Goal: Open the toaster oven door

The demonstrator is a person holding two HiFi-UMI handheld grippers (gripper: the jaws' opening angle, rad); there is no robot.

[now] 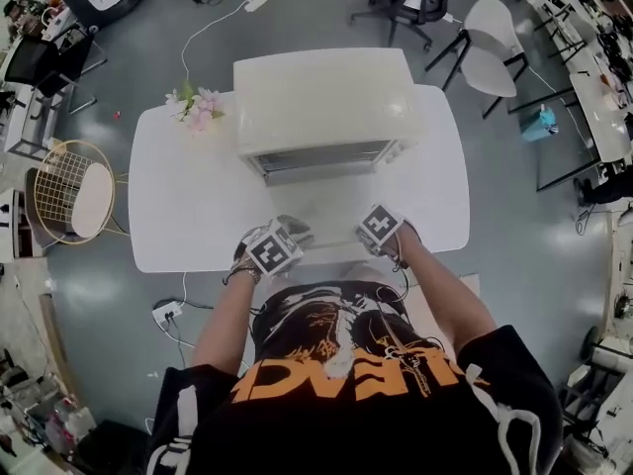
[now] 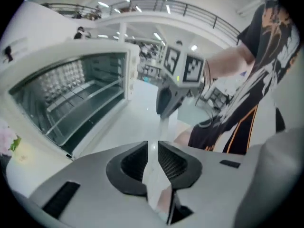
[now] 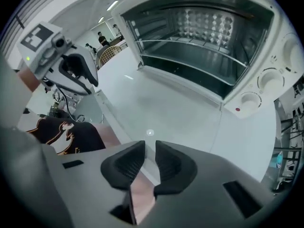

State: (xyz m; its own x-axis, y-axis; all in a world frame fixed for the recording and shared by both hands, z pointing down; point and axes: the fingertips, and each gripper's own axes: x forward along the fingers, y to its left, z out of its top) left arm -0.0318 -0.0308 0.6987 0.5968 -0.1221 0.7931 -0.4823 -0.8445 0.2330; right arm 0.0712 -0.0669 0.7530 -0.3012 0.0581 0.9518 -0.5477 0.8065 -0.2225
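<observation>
Toaster oven (image 1: 321, 107) sits mid-surface (image 1: 178, 216) against the far edge. Its door (image 3: 171, 113) is already down, lying flat toward the near edge, with the wire racks inside exposed. Left claw (image 2: 152, 148) is near the near edge, left of centre, its jaws a narrow gap apart and nothing between them. Right claw (image 3: 149, 148) is just beside it to the right, jaws likewise slightly spread and empty. Pink flowers (image 1: 196, 107) lie toward the far left corner.
</observation>
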